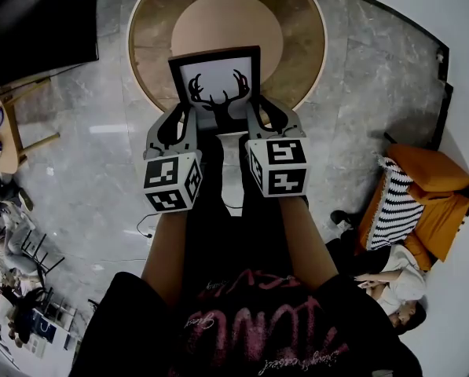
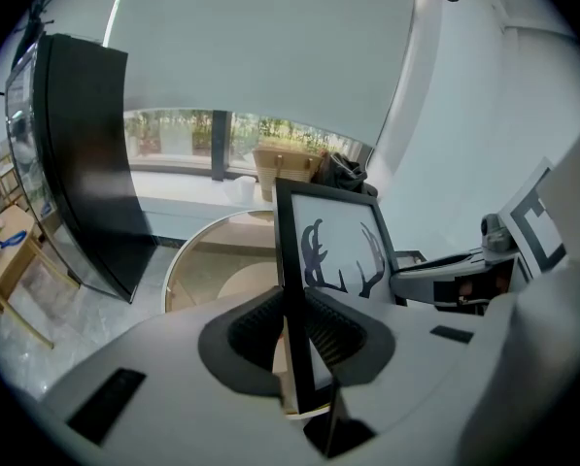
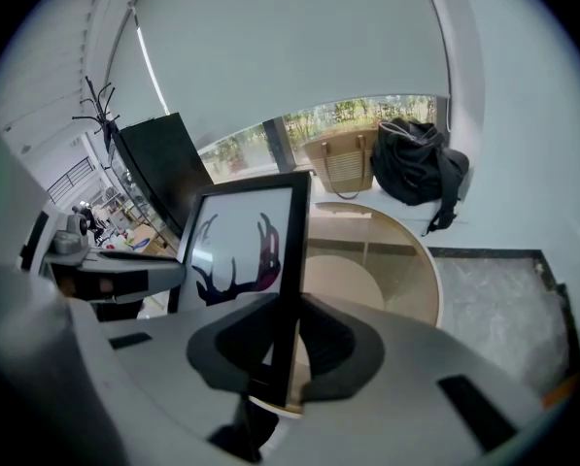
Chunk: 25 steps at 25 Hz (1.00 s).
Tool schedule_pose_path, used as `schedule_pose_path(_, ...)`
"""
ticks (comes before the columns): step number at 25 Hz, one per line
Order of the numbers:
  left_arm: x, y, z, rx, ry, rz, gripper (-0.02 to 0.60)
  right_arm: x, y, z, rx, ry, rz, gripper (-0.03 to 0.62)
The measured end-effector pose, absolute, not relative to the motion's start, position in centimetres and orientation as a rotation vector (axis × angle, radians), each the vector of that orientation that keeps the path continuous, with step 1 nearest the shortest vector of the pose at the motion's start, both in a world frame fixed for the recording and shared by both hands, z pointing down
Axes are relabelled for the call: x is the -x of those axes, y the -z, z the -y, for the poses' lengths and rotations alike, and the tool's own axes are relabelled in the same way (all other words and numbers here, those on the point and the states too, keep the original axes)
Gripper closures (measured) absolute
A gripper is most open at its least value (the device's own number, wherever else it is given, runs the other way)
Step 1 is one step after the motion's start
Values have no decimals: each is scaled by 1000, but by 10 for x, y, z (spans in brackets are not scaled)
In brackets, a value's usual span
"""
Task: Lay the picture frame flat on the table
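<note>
Picture frame [image 1: 215, 81] (antler print) gripped at its sides by left claw [image 1: 179, 120] and right claw [image 1: 258, 116]

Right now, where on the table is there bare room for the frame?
The round table shows nothing on its top: bare from the picture frame out to the far rim and to both sides. Crowded only at the near rim, where the left gripper and right gripper clamp the frame's edges.

Left tool [image 1: 177, 122] and right tool [image 1: 263, 120] grip the picture frame [image 1: 216, 77] by its sides above the round table [image 1: 306, 45]
</note>
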State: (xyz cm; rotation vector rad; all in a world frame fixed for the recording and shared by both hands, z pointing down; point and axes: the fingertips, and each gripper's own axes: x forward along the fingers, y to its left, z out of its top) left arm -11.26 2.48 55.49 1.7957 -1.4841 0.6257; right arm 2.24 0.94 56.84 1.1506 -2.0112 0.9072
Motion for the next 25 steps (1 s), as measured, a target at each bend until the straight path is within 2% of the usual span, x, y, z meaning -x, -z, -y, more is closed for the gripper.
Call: schedule_pose_path(25,115,-631,-61,-1674,-675,1431,508,-20,-646,-43,-1067,-989,1913,513)
